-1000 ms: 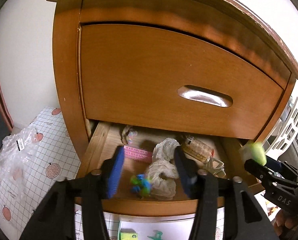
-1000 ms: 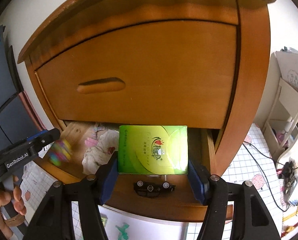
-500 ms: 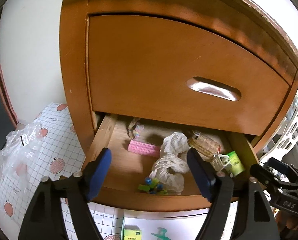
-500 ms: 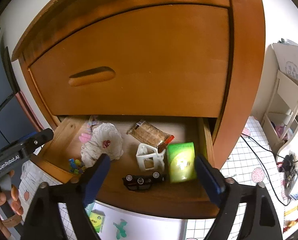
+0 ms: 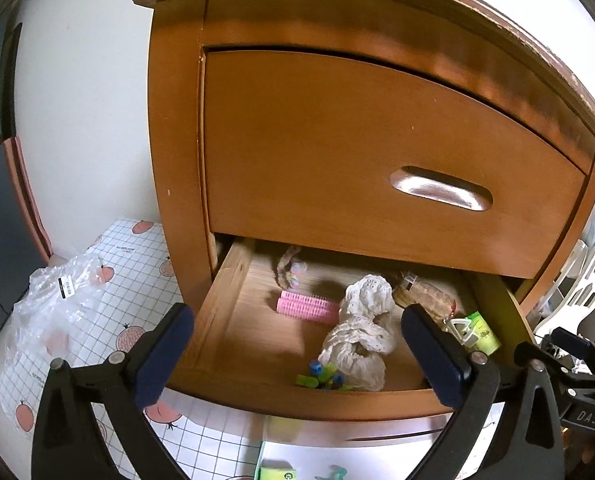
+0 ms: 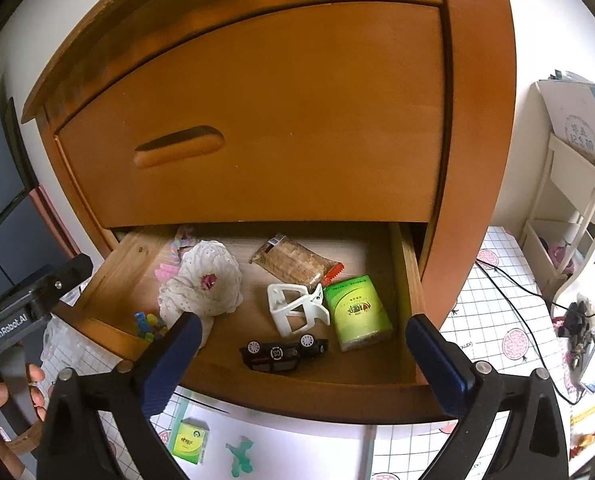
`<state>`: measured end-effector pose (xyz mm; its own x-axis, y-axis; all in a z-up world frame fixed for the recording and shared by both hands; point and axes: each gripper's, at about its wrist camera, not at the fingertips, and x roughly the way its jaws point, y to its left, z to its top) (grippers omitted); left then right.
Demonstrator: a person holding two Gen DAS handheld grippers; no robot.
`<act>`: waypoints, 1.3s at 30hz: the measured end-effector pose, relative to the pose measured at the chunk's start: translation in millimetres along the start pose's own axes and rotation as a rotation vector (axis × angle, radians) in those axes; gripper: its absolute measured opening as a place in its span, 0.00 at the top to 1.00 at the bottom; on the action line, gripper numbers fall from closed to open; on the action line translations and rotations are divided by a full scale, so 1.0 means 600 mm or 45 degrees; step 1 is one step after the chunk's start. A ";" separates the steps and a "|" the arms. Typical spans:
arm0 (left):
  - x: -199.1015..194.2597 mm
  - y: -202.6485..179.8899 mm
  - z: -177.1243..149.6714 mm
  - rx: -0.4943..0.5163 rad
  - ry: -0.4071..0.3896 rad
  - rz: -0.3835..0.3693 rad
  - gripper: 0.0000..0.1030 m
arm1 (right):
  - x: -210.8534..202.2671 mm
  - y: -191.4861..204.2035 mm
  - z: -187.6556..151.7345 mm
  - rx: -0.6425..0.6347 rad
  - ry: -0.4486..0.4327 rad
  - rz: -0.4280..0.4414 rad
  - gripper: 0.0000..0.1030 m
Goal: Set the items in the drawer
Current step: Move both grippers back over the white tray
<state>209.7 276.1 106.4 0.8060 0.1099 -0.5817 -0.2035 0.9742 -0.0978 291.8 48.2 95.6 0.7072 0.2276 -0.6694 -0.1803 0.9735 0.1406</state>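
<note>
Now both drop: green tissue pack [image 6: 357,307] lies right in the drawer [image 6: 411,276], small bright toy [image 5: 322,374] near-left; both jaws opening wide, empty; two more stowed.

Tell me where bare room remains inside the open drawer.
Bare wood lies in the open wooden drawer at its left side, between the left wall and the pink ribbed hair roller. The right half is crowded: white lace cloth, white plastic clip, green tissue pack, black toy car.
</note>
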 end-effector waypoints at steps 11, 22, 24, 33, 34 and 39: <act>-0.019 -0.001 -0.001 -0.009 -0.019 -0.017 0.00 | -0.013 0.009 -0.002 -0.030 -0.013 0.006 0.00; -0.097 -0.016 -0.074 -0.048 -0.102 -0.115 0.00 | -0.082 0.015 -0.051 -0.044 -0.114 0.067 0.00; -0.105 -0.014 -0.104 -0.068 -0.095 -0.132 0.00 | -0.097 0.013 -0.074 -0.046 -0.128 0.072 0.00; -0.068 -0.014 -0.223 -0.076 0.115 -0.127 0.00 | -0.079 -0.009 -0.199 0.003 -0.009 0.064 0.00; -0.060 -0.014 -0.237 -0.080 0.140 -0.129 0.00 | -0.070 -0.014 -0.213 0.023 0.013 0.055 0.00; -0.031 -0.016 -0.294 -0.043 0.235 -0.091 0.00 | -0.037 -0.034 -0.271 0.084 0.101 0.028 0.00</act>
<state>98.9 230.2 -24.3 0.7043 -0.0003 -0.7099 -0.1702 0.9708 -0.1693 168.5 19.9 -11.1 0.6470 0.2491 -0.7207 -0.1481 0.9682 0.2018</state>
